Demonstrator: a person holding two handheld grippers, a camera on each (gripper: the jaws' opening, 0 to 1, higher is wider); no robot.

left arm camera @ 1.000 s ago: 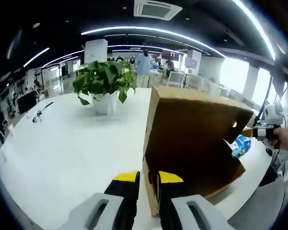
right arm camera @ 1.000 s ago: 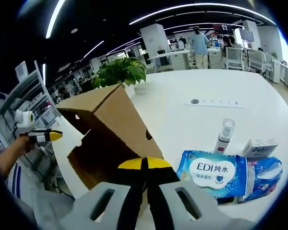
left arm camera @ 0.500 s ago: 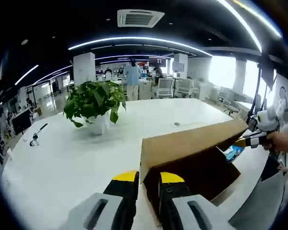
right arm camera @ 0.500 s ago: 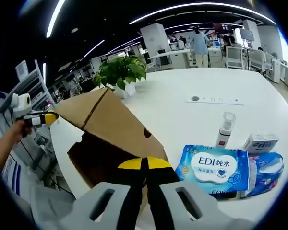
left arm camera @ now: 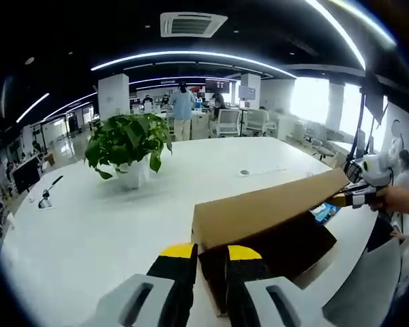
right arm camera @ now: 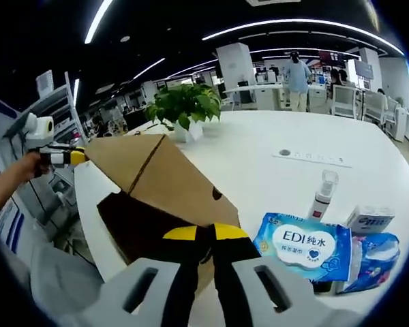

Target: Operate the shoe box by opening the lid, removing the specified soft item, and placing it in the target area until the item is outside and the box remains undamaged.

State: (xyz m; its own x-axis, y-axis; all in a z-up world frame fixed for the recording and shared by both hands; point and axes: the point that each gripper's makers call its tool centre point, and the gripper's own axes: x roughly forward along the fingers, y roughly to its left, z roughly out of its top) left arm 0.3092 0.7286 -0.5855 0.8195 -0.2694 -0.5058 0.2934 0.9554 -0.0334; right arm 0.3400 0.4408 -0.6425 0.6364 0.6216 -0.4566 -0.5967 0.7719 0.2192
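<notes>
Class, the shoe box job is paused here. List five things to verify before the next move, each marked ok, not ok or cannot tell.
1. Lid open wide enough to reach in: not ok, it sits low over the box.
2. Left gripper grip on cardboard: cannot tell.
3. Right gripper grip: cannot tell.
4. Soft item seen inside: cannot tell, the interior is dark.
5. Cardboard untorn: ok where visible.
6. Bare table for placing: ok.
</notes>
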